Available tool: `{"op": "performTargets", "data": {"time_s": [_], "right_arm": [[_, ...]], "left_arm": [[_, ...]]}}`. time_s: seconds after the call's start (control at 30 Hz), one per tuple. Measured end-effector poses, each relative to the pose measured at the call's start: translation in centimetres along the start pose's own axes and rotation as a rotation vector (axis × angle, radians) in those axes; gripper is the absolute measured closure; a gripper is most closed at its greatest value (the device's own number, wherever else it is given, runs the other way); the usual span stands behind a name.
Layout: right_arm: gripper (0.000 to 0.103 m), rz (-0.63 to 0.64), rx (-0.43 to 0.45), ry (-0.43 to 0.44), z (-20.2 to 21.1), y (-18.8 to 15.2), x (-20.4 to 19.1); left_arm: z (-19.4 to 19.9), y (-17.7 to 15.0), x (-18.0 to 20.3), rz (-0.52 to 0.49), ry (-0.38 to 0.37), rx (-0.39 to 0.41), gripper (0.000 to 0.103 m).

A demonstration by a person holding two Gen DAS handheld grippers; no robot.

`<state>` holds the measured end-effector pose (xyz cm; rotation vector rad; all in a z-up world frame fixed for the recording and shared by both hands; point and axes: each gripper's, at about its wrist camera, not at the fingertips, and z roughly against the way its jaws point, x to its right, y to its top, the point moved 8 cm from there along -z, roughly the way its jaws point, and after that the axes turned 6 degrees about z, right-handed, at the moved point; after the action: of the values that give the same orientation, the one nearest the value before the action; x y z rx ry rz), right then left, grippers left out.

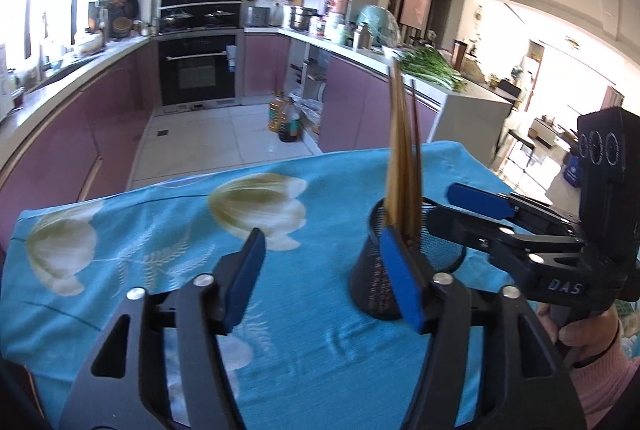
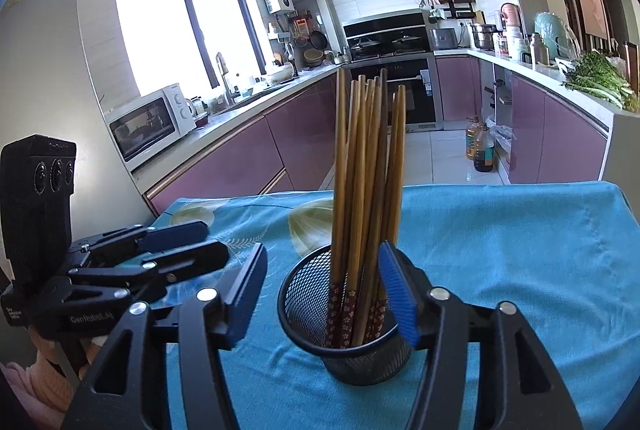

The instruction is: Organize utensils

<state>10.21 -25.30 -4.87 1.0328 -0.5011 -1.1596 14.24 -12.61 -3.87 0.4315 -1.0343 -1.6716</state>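
Observation:
A black mesh holder (image 2: 352,330) stands upright on the blue floral tablecloth (image 2: 500,250) and holds several wooden chopsticks (image 2: 360,170), tips up. My right gripper (image 2: 324,294) is open and empty, its fingers either side of the holder's near rim. My left gripper (image 1: 320,278) is open and empty just left of the holder (image 1: 368,270), its right finger in front of the mesh. The chopsticks (image 1: 402,158) show in the left wrist view too. Each gripper shows in the other's view: the right one (image 1: 464,214), the left one (image 2: 184,242).
The table is set in a kitchen with purple cabinets (image 2: 240,158). Oil bottles (image 1: 284,118) stand on the floor beyond the table's far edge. A counter with green vegetables (image 1: 432,66) lies to the far right.

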Motion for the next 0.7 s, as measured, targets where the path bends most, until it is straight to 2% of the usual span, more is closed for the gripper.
{"op": "performTargets", "data": {"time_s": [0.07,0.1,0.2,0.3,0.47,0.7], "right_arm": [[0.025,0.002,0.02,0.01,0.3,-0.2,-0.6],[0.023,0.006,0.024,0.013,0.3,-0.4,-0.9],[0.01,0.018,0.043,0.0,0.6,-0.7,-1.5],[0.007,0.019,0.053,-0.002,0.8,-1.1,-1.8],[0.007,0.02,0.081,-0.029,1.5,-1.6,-2.0],[0.007,0.045,0.125,-0.066,2.4,-1.9,-2.8]], "left_arm": [[1.1,-0.2,-1.0,0.011,0.03,0.032,0.024],[1.5,-0.3,-1.5,0.011,0.047,0.047,0.02],[3.1,-0.9,-2.6,0.002,0.097,0.09,0.007],[4.4,-1.3,-3.3,-0.005,0.139,0.12,0.006],[6.3,-2.0,-4.0,-0.001,0.196,0.17,0.006],[8.5,-3.0,-4.8,0.024,0.233,0.239,0.006]]}}
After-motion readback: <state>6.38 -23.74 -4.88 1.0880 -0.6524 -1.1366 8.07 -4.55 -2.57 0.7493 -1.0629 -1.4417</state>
